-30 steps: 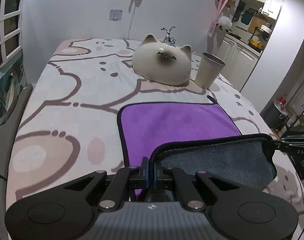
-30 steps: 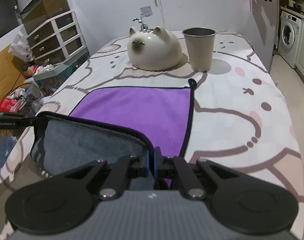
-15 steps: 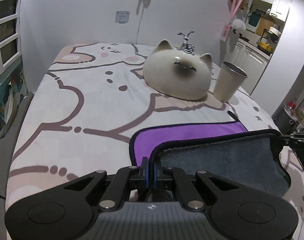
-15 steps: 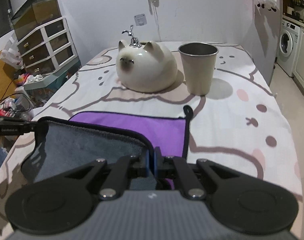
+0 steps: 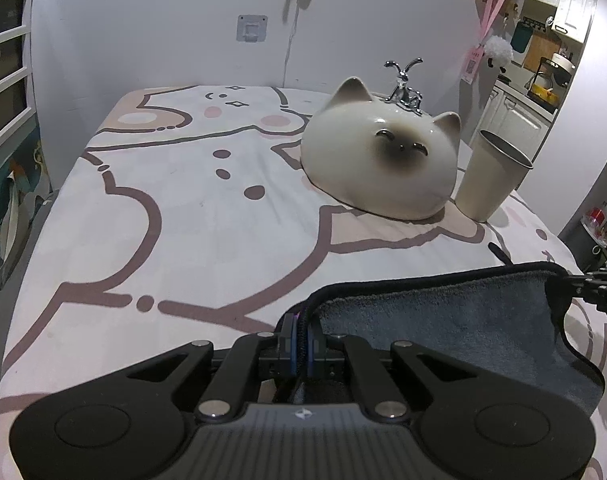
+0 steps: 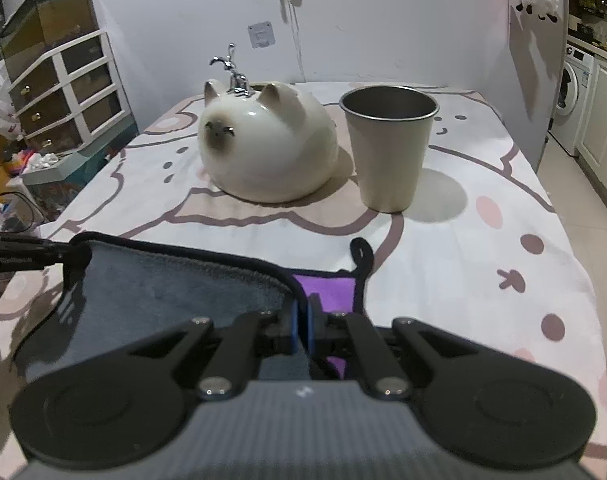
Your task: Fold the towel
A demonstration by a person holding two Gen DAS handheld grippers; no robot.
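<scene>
I am keeping the fingers (image 5: 288,336) of the left gripper (image 5: 299,340) pinched on one near corner of the towel (image 5: 443,320), and the right gripper (image 6: 301,326) is pinching the other near corner. Both pairs are closed tight on the black hem. The towel is lying toward the near edge of the bed (image 5: 207,216), its grey side turned up, while a strip of the purple face (image 6: 323,284) is showing at the far right corner beside the hanging loop (image 6: 361,254).

Step in hand, as I judge it: I am carrying the lifted near edge over to the far edge. The next move calls for lowering both corners level onto the far hem, then releasing.

Toward the far edge, a ceramic cat (image 5: 381,160) and a metal cup (image 6: 387,148) are standing near each other. A drawer unit (image 6: 67,92) is standing left of the bed, a washing machine (image 6: 567,96) to the right.
</scene>
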